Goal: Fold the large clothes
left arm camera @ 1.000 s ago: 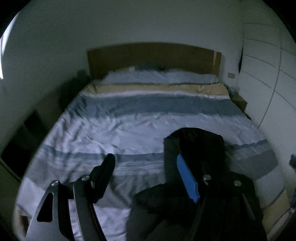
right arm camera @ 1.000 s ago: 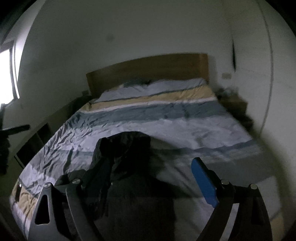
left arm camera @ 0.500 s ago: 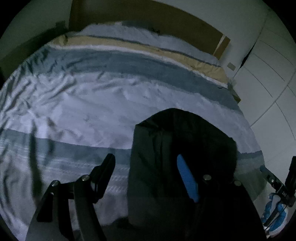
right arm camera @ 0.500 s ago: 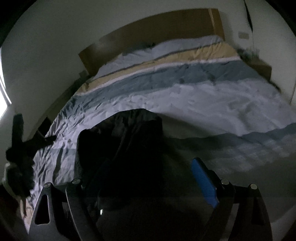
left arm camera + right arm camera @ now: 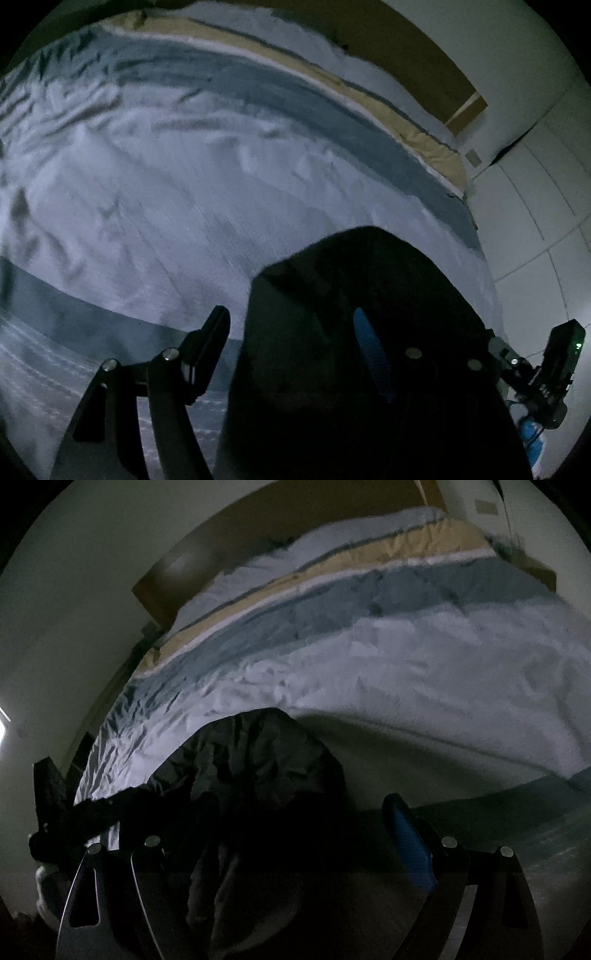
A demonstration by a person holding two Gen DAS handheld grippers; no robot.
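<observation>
Striped bedspread (image 5: 155, 177), wooden headboard (image 5: 280, 528)

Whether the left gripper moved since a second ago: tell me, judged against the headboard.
Yes. The left gripper has tipped down toward the bed: the headboard has slid to the view's top edge, and the dark garment looms larger.

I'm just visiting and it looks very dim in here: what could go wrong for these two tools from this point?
1. The black garment is nearly featureless in the dark, so an edge could be misjudged.
2. Both the left tool and right tool are open, so nothing is secured.
3. The striped bedcover is wrinkled and might get pinched along with the cloth.
</observation>
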